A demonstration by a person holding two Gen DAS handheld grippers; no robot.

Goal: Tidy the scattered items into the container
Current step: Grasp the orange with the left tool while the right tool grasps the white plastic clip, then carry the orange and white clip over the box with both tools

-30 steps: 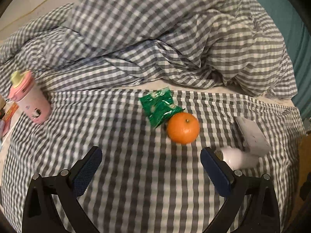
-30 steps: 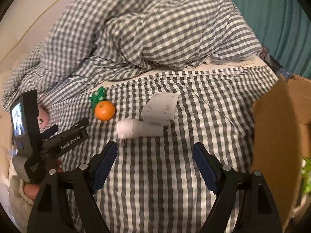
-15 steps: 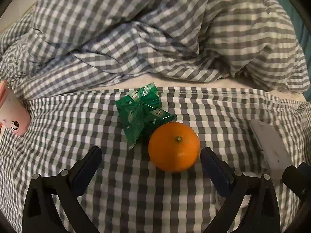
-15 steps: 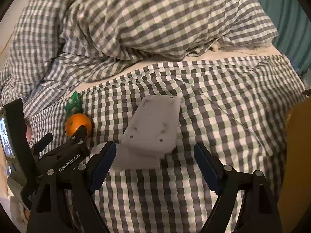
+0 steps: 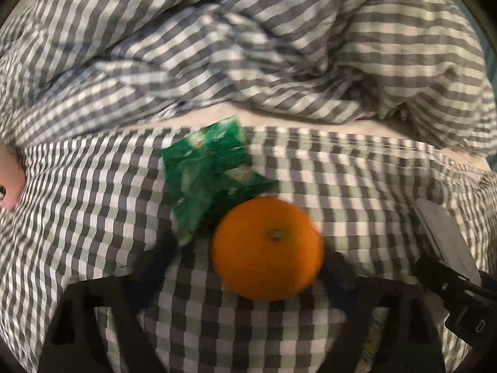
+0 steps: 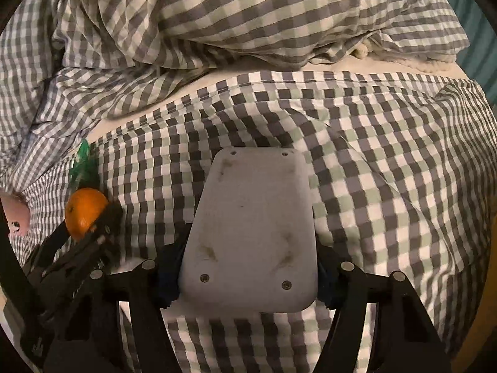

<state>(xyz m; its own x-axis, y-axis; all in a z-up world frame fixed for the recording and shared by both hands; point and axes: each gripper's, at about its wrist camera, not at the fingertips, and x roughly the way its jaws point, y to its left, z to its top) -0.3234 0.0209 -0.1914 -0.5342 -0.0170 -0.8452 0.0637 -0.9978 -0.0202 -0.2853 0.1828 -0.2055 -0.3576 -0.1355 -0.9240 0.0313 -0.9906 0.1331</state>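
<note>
An orange [image 5: 267, 248] lies on the checked bedsheet, touching a green snack packet [image 5: 208, 174] behind it. My left gripper [image 5: 248, 275] is open, its blurred jaws on either side of the orange. In the right wrist view a flat white plate [image 6: 252, 230] sits between the jaws of my right gripper [image 6: 248, 275], which stand close against its edges; I cannot tell if they grip it. The orange [image 6: 84, 212] and left gripper show at that view's left. The container is not in view.
A rumpled checked duvet [image 5: 248, 46] is heaped behind the items. A pink bottle [image 5: 9, 183] lies at the far left. The white plate [image 5: 444, 239] shows to the right of the orange. A teal wall [image 6: 484, 31] is at the right.
Both grippers moved forward and down. The left jaws now flank the orange. The right jaws have narrowed around the white plate, which now fills the view's centre.
</note>
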